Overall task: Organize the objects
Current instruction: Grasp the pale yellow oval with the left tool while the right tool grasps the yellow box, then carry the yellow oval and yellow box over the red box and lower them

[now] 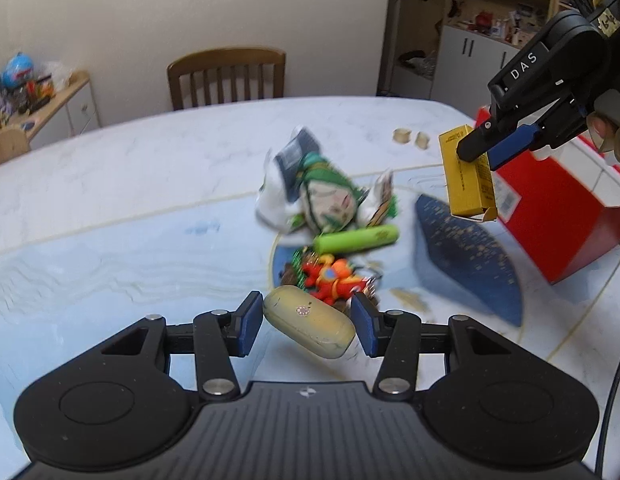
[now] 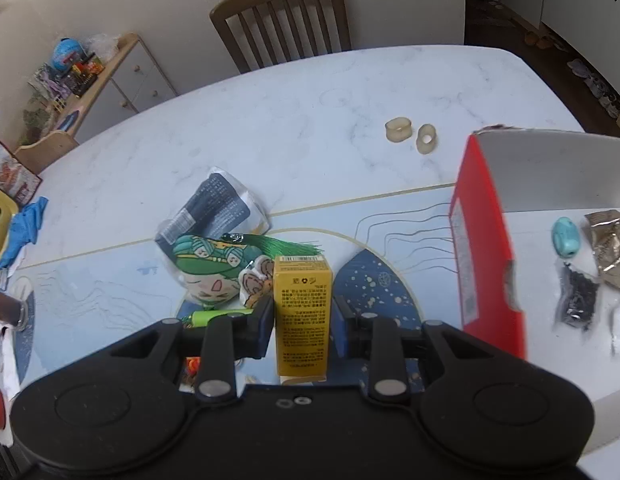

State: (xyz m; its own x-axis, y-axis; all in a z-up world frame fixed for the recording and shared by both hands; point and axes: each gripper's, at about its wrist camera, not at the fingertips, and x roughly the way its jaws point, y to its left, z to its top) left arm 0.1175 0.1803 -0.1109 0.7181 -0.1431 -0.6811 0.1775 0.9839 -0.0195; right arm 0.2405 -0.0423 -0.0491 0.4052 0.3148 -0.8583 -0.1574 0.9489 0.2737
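The white letters "DAS" stand on the black housing of the right gripper, seen from the left wrist view. The yellow box carries a barcode strip at its top edge and dense lines of small dark print down its face, too fine to read. The dark label on the white packet is likewise illegible.
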